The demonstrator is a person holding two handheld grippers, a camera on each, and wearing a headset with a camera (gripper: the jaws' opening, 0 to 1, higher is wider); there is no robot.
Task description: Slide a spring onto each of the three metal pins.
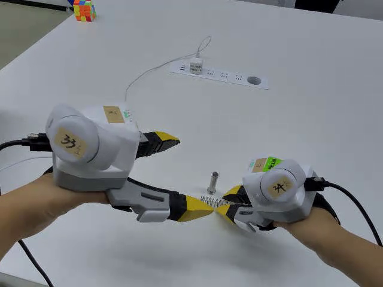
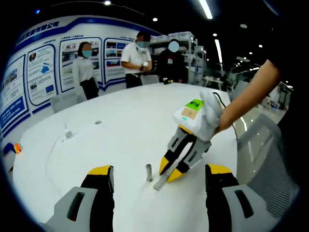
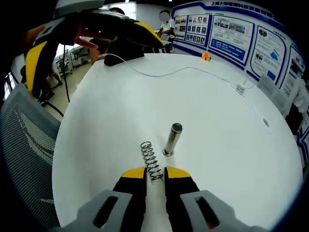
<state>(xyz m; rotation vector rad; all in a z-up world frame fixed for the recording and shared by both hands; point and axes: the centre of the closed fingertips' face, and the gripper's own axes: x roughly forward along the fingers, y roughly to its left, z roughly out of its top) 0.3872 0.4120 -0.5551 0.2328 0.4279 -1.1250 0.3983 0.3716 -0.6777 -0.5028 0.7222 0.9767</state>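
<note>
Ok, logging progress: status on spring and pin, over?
Left gripper open. Right gripper shut on one end of spring. Spring beside upright pin, not yet on it. Nothing between them.

A tan sticker [image 1: 70, 143] on the left gripper [image 1: 190, 174] carried handwritten marks resembling "33". A second sticker [image 1: 279, 185], on the right gripper [image 1: 226, 202], bore an unclear handwritten mark. The wall posters [image 3: 231, 36] held print too small to read.

Power strip [image 1: 218, 75] and colourful cube [image 1: 84, 10] lie well apart on white table [image 1: 299, 131].
</note>
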